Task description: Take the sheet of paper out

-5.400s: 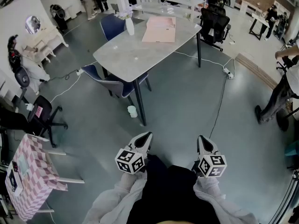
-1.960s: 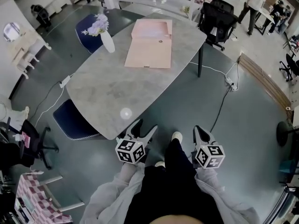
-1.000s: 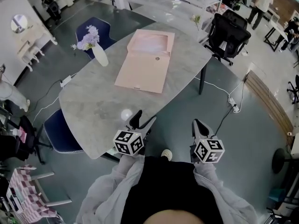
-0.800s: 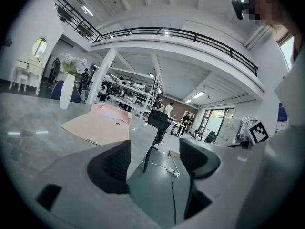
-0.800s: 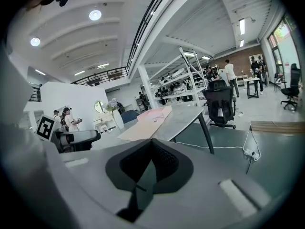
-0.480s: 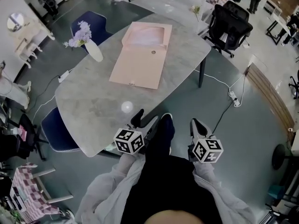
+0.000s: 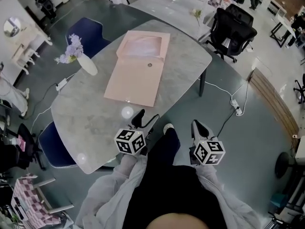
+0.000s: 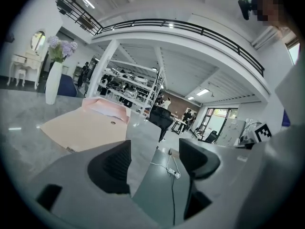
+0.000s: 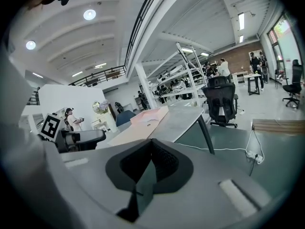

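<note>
Found the folder [image 7: 136, 75] lying mid-way across the surface [image 7: 90, 113], long axis running from near edge to far, a whitish sheet [image 7: 143, 46] seemingly in its far half, straight ahead of the left claw [image 7: 146, 118], wide and empty at the near edge, with the right claw [image 7: 196, 126] pinched together, off the surface.

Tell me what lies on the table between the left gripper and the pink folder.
Nothing: in the head view, only bare grey tabletop, with a spot of glare, separates the open left gripper from the pink folder.
</note>
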Motion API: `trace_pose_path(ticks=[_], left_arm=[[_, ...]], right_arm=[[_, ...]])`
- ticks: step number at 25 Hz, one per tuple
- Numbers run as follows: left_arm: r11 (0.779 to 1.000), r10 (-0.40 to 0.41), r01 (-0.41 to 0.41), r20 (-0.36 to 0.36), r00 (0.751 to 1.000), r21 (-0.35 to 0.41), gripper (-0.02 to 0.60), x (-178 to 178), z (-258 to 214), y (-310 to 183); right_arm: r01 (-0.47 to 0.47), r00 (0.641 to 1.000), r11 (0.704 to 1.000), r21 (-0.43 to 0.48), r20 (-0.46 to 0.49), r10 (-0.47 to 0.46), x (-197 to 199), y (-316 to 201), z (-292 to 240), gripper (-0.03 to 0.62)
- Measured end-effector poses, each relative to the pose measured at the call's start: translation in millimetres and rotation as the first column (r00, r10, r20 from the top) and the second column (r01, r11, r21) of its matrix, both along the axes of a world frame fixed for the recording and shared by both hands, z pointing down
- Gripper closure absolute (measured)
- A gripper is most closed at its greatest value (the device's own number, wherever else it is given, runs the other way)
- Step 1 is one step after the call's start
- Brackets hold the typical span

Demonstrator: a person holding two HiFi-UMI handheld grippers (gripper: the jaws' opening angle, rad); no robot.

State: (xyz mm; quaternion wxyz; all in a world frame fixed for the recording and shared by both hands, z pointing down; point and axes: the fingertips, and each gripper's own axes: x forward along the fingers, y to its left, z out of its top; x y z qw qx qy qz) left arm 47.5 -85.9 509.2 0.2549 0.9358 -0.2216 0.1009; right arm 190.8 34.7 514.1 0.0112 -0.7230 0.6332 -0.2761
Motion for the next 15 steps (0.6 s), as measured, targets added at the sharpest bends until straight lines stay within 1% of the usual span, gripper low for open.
trace_pose_path(ticks=[5, 9, 12, 15], left_arm=[[1.0, -0.02, 0.02, -0.009, 1.0, -0.005, 0.278, 40.4, -8.6, -44.4], [0.999, -0.033, 0.033, -0.015, 0.999, -0.005, 0.278, 65.8, -15.6, -79.0], [0.998, -0.056, 0.056, -0.022, 0.998, -0.009, 0.278, 80.7, -19.3, -107.2], [0.995, -0.092, 0.091, -0.027, 0.995, -0.044, 0.285, 88.0, -15.8, -133.5]], right_arm=[[0.028, 1.0, 1.0, -0.006, 0.007, -0.028, 32.6, -43.9, -8.8, 0.582], [0.052, 0.999, 0.999, -0.014, 0.01, -0.051, 55.7, -80.2, -12.9, 0.582], [0.077, 0.997, 0.997, -0.024, 0.012, -0.077, 70.2, -107.1, -13.7, 0.582], [0.109, 0.994, 0.993, -0.035, 0.014, -0.109, 79.0, -132.7, -11.5, 0.582]])
